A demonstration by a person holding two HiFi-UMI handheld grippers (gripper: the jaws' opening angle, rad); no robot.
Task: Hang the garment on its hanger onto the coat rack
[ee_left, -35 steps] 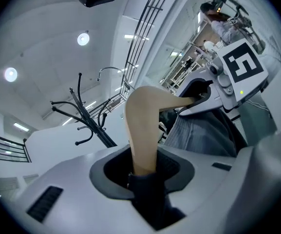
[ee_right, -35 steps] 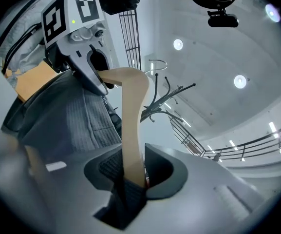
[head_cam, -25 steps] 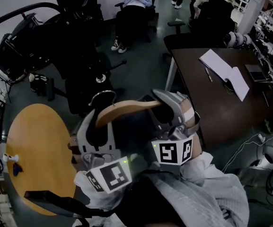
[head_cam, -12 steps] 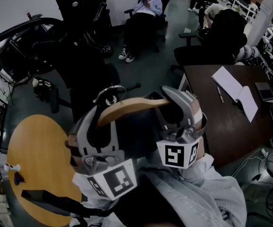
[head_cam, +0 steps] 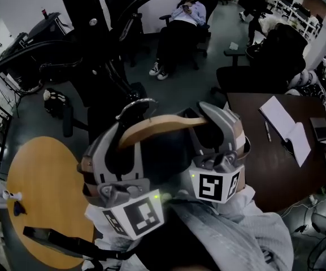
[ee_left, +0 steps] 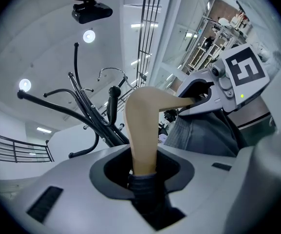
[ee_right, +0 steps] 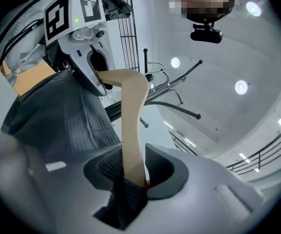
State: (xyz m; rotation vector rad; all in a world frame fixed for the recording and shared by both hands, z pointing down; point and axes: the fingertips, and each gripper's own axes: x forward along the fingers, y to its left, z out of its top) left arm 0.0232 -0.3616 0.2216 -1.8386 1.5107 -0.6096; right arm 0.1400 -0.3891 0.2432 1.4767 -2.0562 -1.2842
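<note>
Clamps left gripper (head_cam: 119,145) and right gripper (head_cam: 213,123) onto opposite ends of the hanger (head_cam: 157,126), near the coat rack (head_cam: 89,35). Loses the garment (ee_left: 203,135) in shadow from above; shows its grey fabric only in gripper views.

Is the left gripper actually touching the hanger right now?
Touching. The left gripper view shows the left gripper with its jaws closed on the wooden end of the hanger, and dark garment cloth pinched in below it.
</note>
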